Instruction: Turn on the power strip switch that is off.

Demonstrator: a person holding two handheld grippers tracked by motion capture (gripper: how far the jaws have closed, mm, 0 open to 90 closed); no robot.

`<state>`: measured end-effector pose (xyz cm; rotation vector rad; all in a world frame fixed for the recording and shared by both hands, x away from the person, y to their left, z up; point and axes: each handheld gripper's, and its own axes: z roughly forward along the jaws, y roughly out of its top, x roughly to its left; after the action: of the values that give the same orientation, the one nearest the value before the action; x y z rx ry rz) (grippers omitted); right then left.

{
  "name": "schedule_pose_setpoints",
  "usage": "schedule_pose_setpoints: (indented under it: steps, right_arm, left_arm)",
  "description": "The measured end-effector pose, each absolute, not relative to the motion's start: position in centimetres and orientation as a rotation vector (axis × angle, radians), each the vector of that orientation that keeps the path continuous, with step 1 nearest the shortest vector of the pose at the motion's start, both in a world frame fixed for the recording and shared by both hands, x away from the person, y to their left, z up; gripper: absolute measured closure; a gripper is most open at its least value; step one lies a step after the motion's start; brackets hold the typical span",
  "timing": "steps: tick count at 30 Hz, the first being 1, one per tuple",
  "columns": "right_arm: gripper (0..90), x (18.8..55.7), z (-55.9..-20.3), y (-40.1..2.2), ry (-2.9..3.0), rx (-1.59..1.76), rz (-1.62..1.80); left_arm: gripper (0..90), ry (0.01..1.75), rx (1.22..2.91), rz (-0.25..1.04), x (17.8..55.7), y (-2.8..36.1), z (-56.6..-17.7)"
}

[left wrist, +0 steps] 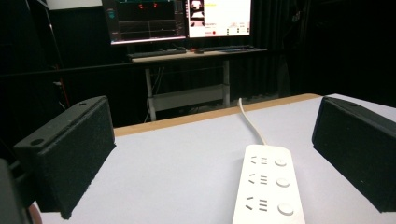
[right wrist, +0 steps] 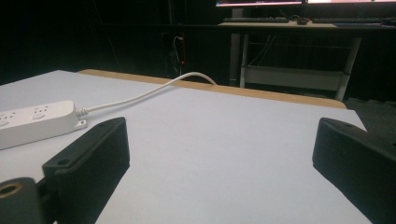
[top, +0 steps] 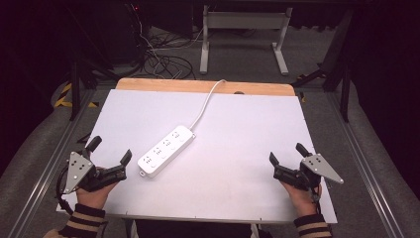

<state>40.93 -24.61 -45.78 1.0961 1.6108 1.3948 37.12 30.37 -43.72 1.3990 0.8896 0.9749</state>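
Observation:
A white power strip (top: 166, 150) lies slantwise near the middle of the white table (top: 237, 139), its white cable (top: 205, 103) running over the far edge. My left gripper (top: 110, 150) rests at the front left, open and empty, close to the strip's near end. In the left gripper view the power strip (left wrist: 268, 186) lies ahead between the wide black jaws, with three sockets and round buttons on top. My right gripper (top: 288, 153) rests at the front right, open and empty, well clear of the strip. The right gripper view has the power strip (right wrist: 35, 122) at far left.
A wooden strip (top: 203, 86) borders the table's far edge. Beyond it stand a white desk frame (top: 242, 34) and tangled cables (top: 163, 59) on the floor. Lit monitors (left wrist: 180, 18) sit on a desk in the dark background. Metal rails (top: 366, 163) run beside the table.

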Motion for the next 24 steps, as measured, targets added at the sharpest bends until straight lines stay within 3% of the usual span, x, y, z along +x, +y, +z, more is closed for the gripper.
schedule_pose_setpoints:
  steps: [24]
  right_arm:
    - [5.3, 40.90, -45.72, -24.71, 1.607, 1.107, 1.422]
  left_arm:
    - [1.7, 0.878, 1.400, 0.970, 36.85, 30.52, -43.54]
